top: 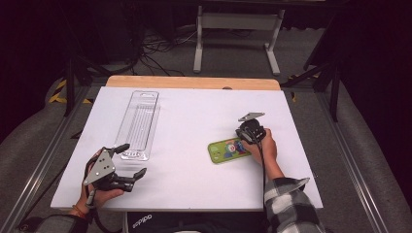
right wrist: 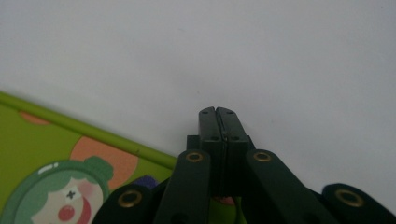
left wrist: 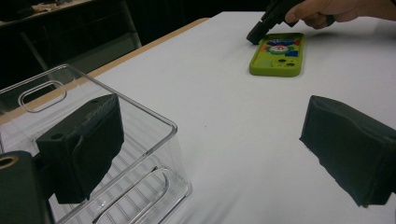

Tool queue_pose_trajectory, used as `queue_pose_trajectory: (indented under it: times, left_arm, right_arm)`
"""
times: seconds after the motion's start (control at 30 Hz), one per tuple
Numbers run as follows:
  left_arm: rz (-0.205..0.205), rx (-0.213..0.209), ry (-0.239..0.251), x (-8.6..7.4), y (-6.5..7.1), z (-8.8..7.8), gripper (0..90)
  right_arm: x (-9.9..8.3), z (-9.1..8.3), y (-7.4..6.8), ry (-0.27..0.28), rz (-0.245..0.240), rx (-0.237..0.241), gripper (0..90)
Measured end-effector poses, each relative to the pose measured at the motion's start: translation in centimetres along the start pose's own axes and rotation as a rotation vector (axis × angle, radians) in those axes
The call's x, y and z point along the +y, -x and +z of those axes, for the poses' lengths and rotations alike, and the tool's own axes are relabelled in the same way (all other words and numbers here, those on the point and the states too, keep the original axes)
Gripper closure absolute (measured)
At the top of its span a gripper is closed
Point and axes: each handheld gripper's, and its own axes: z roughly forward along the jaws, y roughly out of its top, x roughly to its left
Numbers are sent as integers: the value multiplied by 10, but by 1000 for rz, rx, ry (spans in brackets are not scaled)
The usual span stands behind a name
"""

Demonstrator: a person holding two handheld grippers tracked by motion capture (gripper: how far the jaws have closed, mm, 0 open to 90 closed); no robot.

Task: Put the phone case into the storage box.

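Observation:
A green phone case (top: 227, 150) with a clown picture lies flat on the white table (top: 194, 111), right of centre. My right gripper (top: 241, 140) points down at the case's far edge, its jaws shut with nothing between them. In the right gripper view the shut tips (right wrist: 218, 113) sit over bare table just past the case's rim (right wrist: 46, 154). The left gripper view shows the case (left wrist: 278, 53) with that gripper (left wrist: 261, 29) at its far end. My left gripper (top: 133, 159) rests open near the front left, its jaws (left wrist: 217, 149) wide apart and empty.
A long clear plastic tray (top: 138, 121) lies lengthwise on the left half of the table, its near end (left wrist: 154, 154) right beside my left gripper's left jaw. A wooden strip (top: 194, 82) runs along the far edge. Dark floor, cables and a metal stand lie beyond.

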Motion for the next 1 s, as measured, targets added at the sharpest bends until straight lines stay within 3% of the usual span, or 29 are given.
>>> queue_pose_trajectory:
  times: [0.27, 0.5, 0.73, 1.0]
  left_arm:
    - [0, 18, 1, -1, 0, -3, 72]
    - [-5, 19, 1, 0, 0, -4, 74]
    - [5, 24, -8, 0, 0, -3, 74]
    - [0, 20, -12, 0, 1, -3, 74]
  right_arm:
    - [-20, -20, 5, -25, 18, 22, 894]
    - [-45, -46, 4, -54, 61, 53, 871]
    - [-58, -60, -6, -60, 17, 32, 844]
    - [-71, -73, -21, -54, 5, 69, 829]
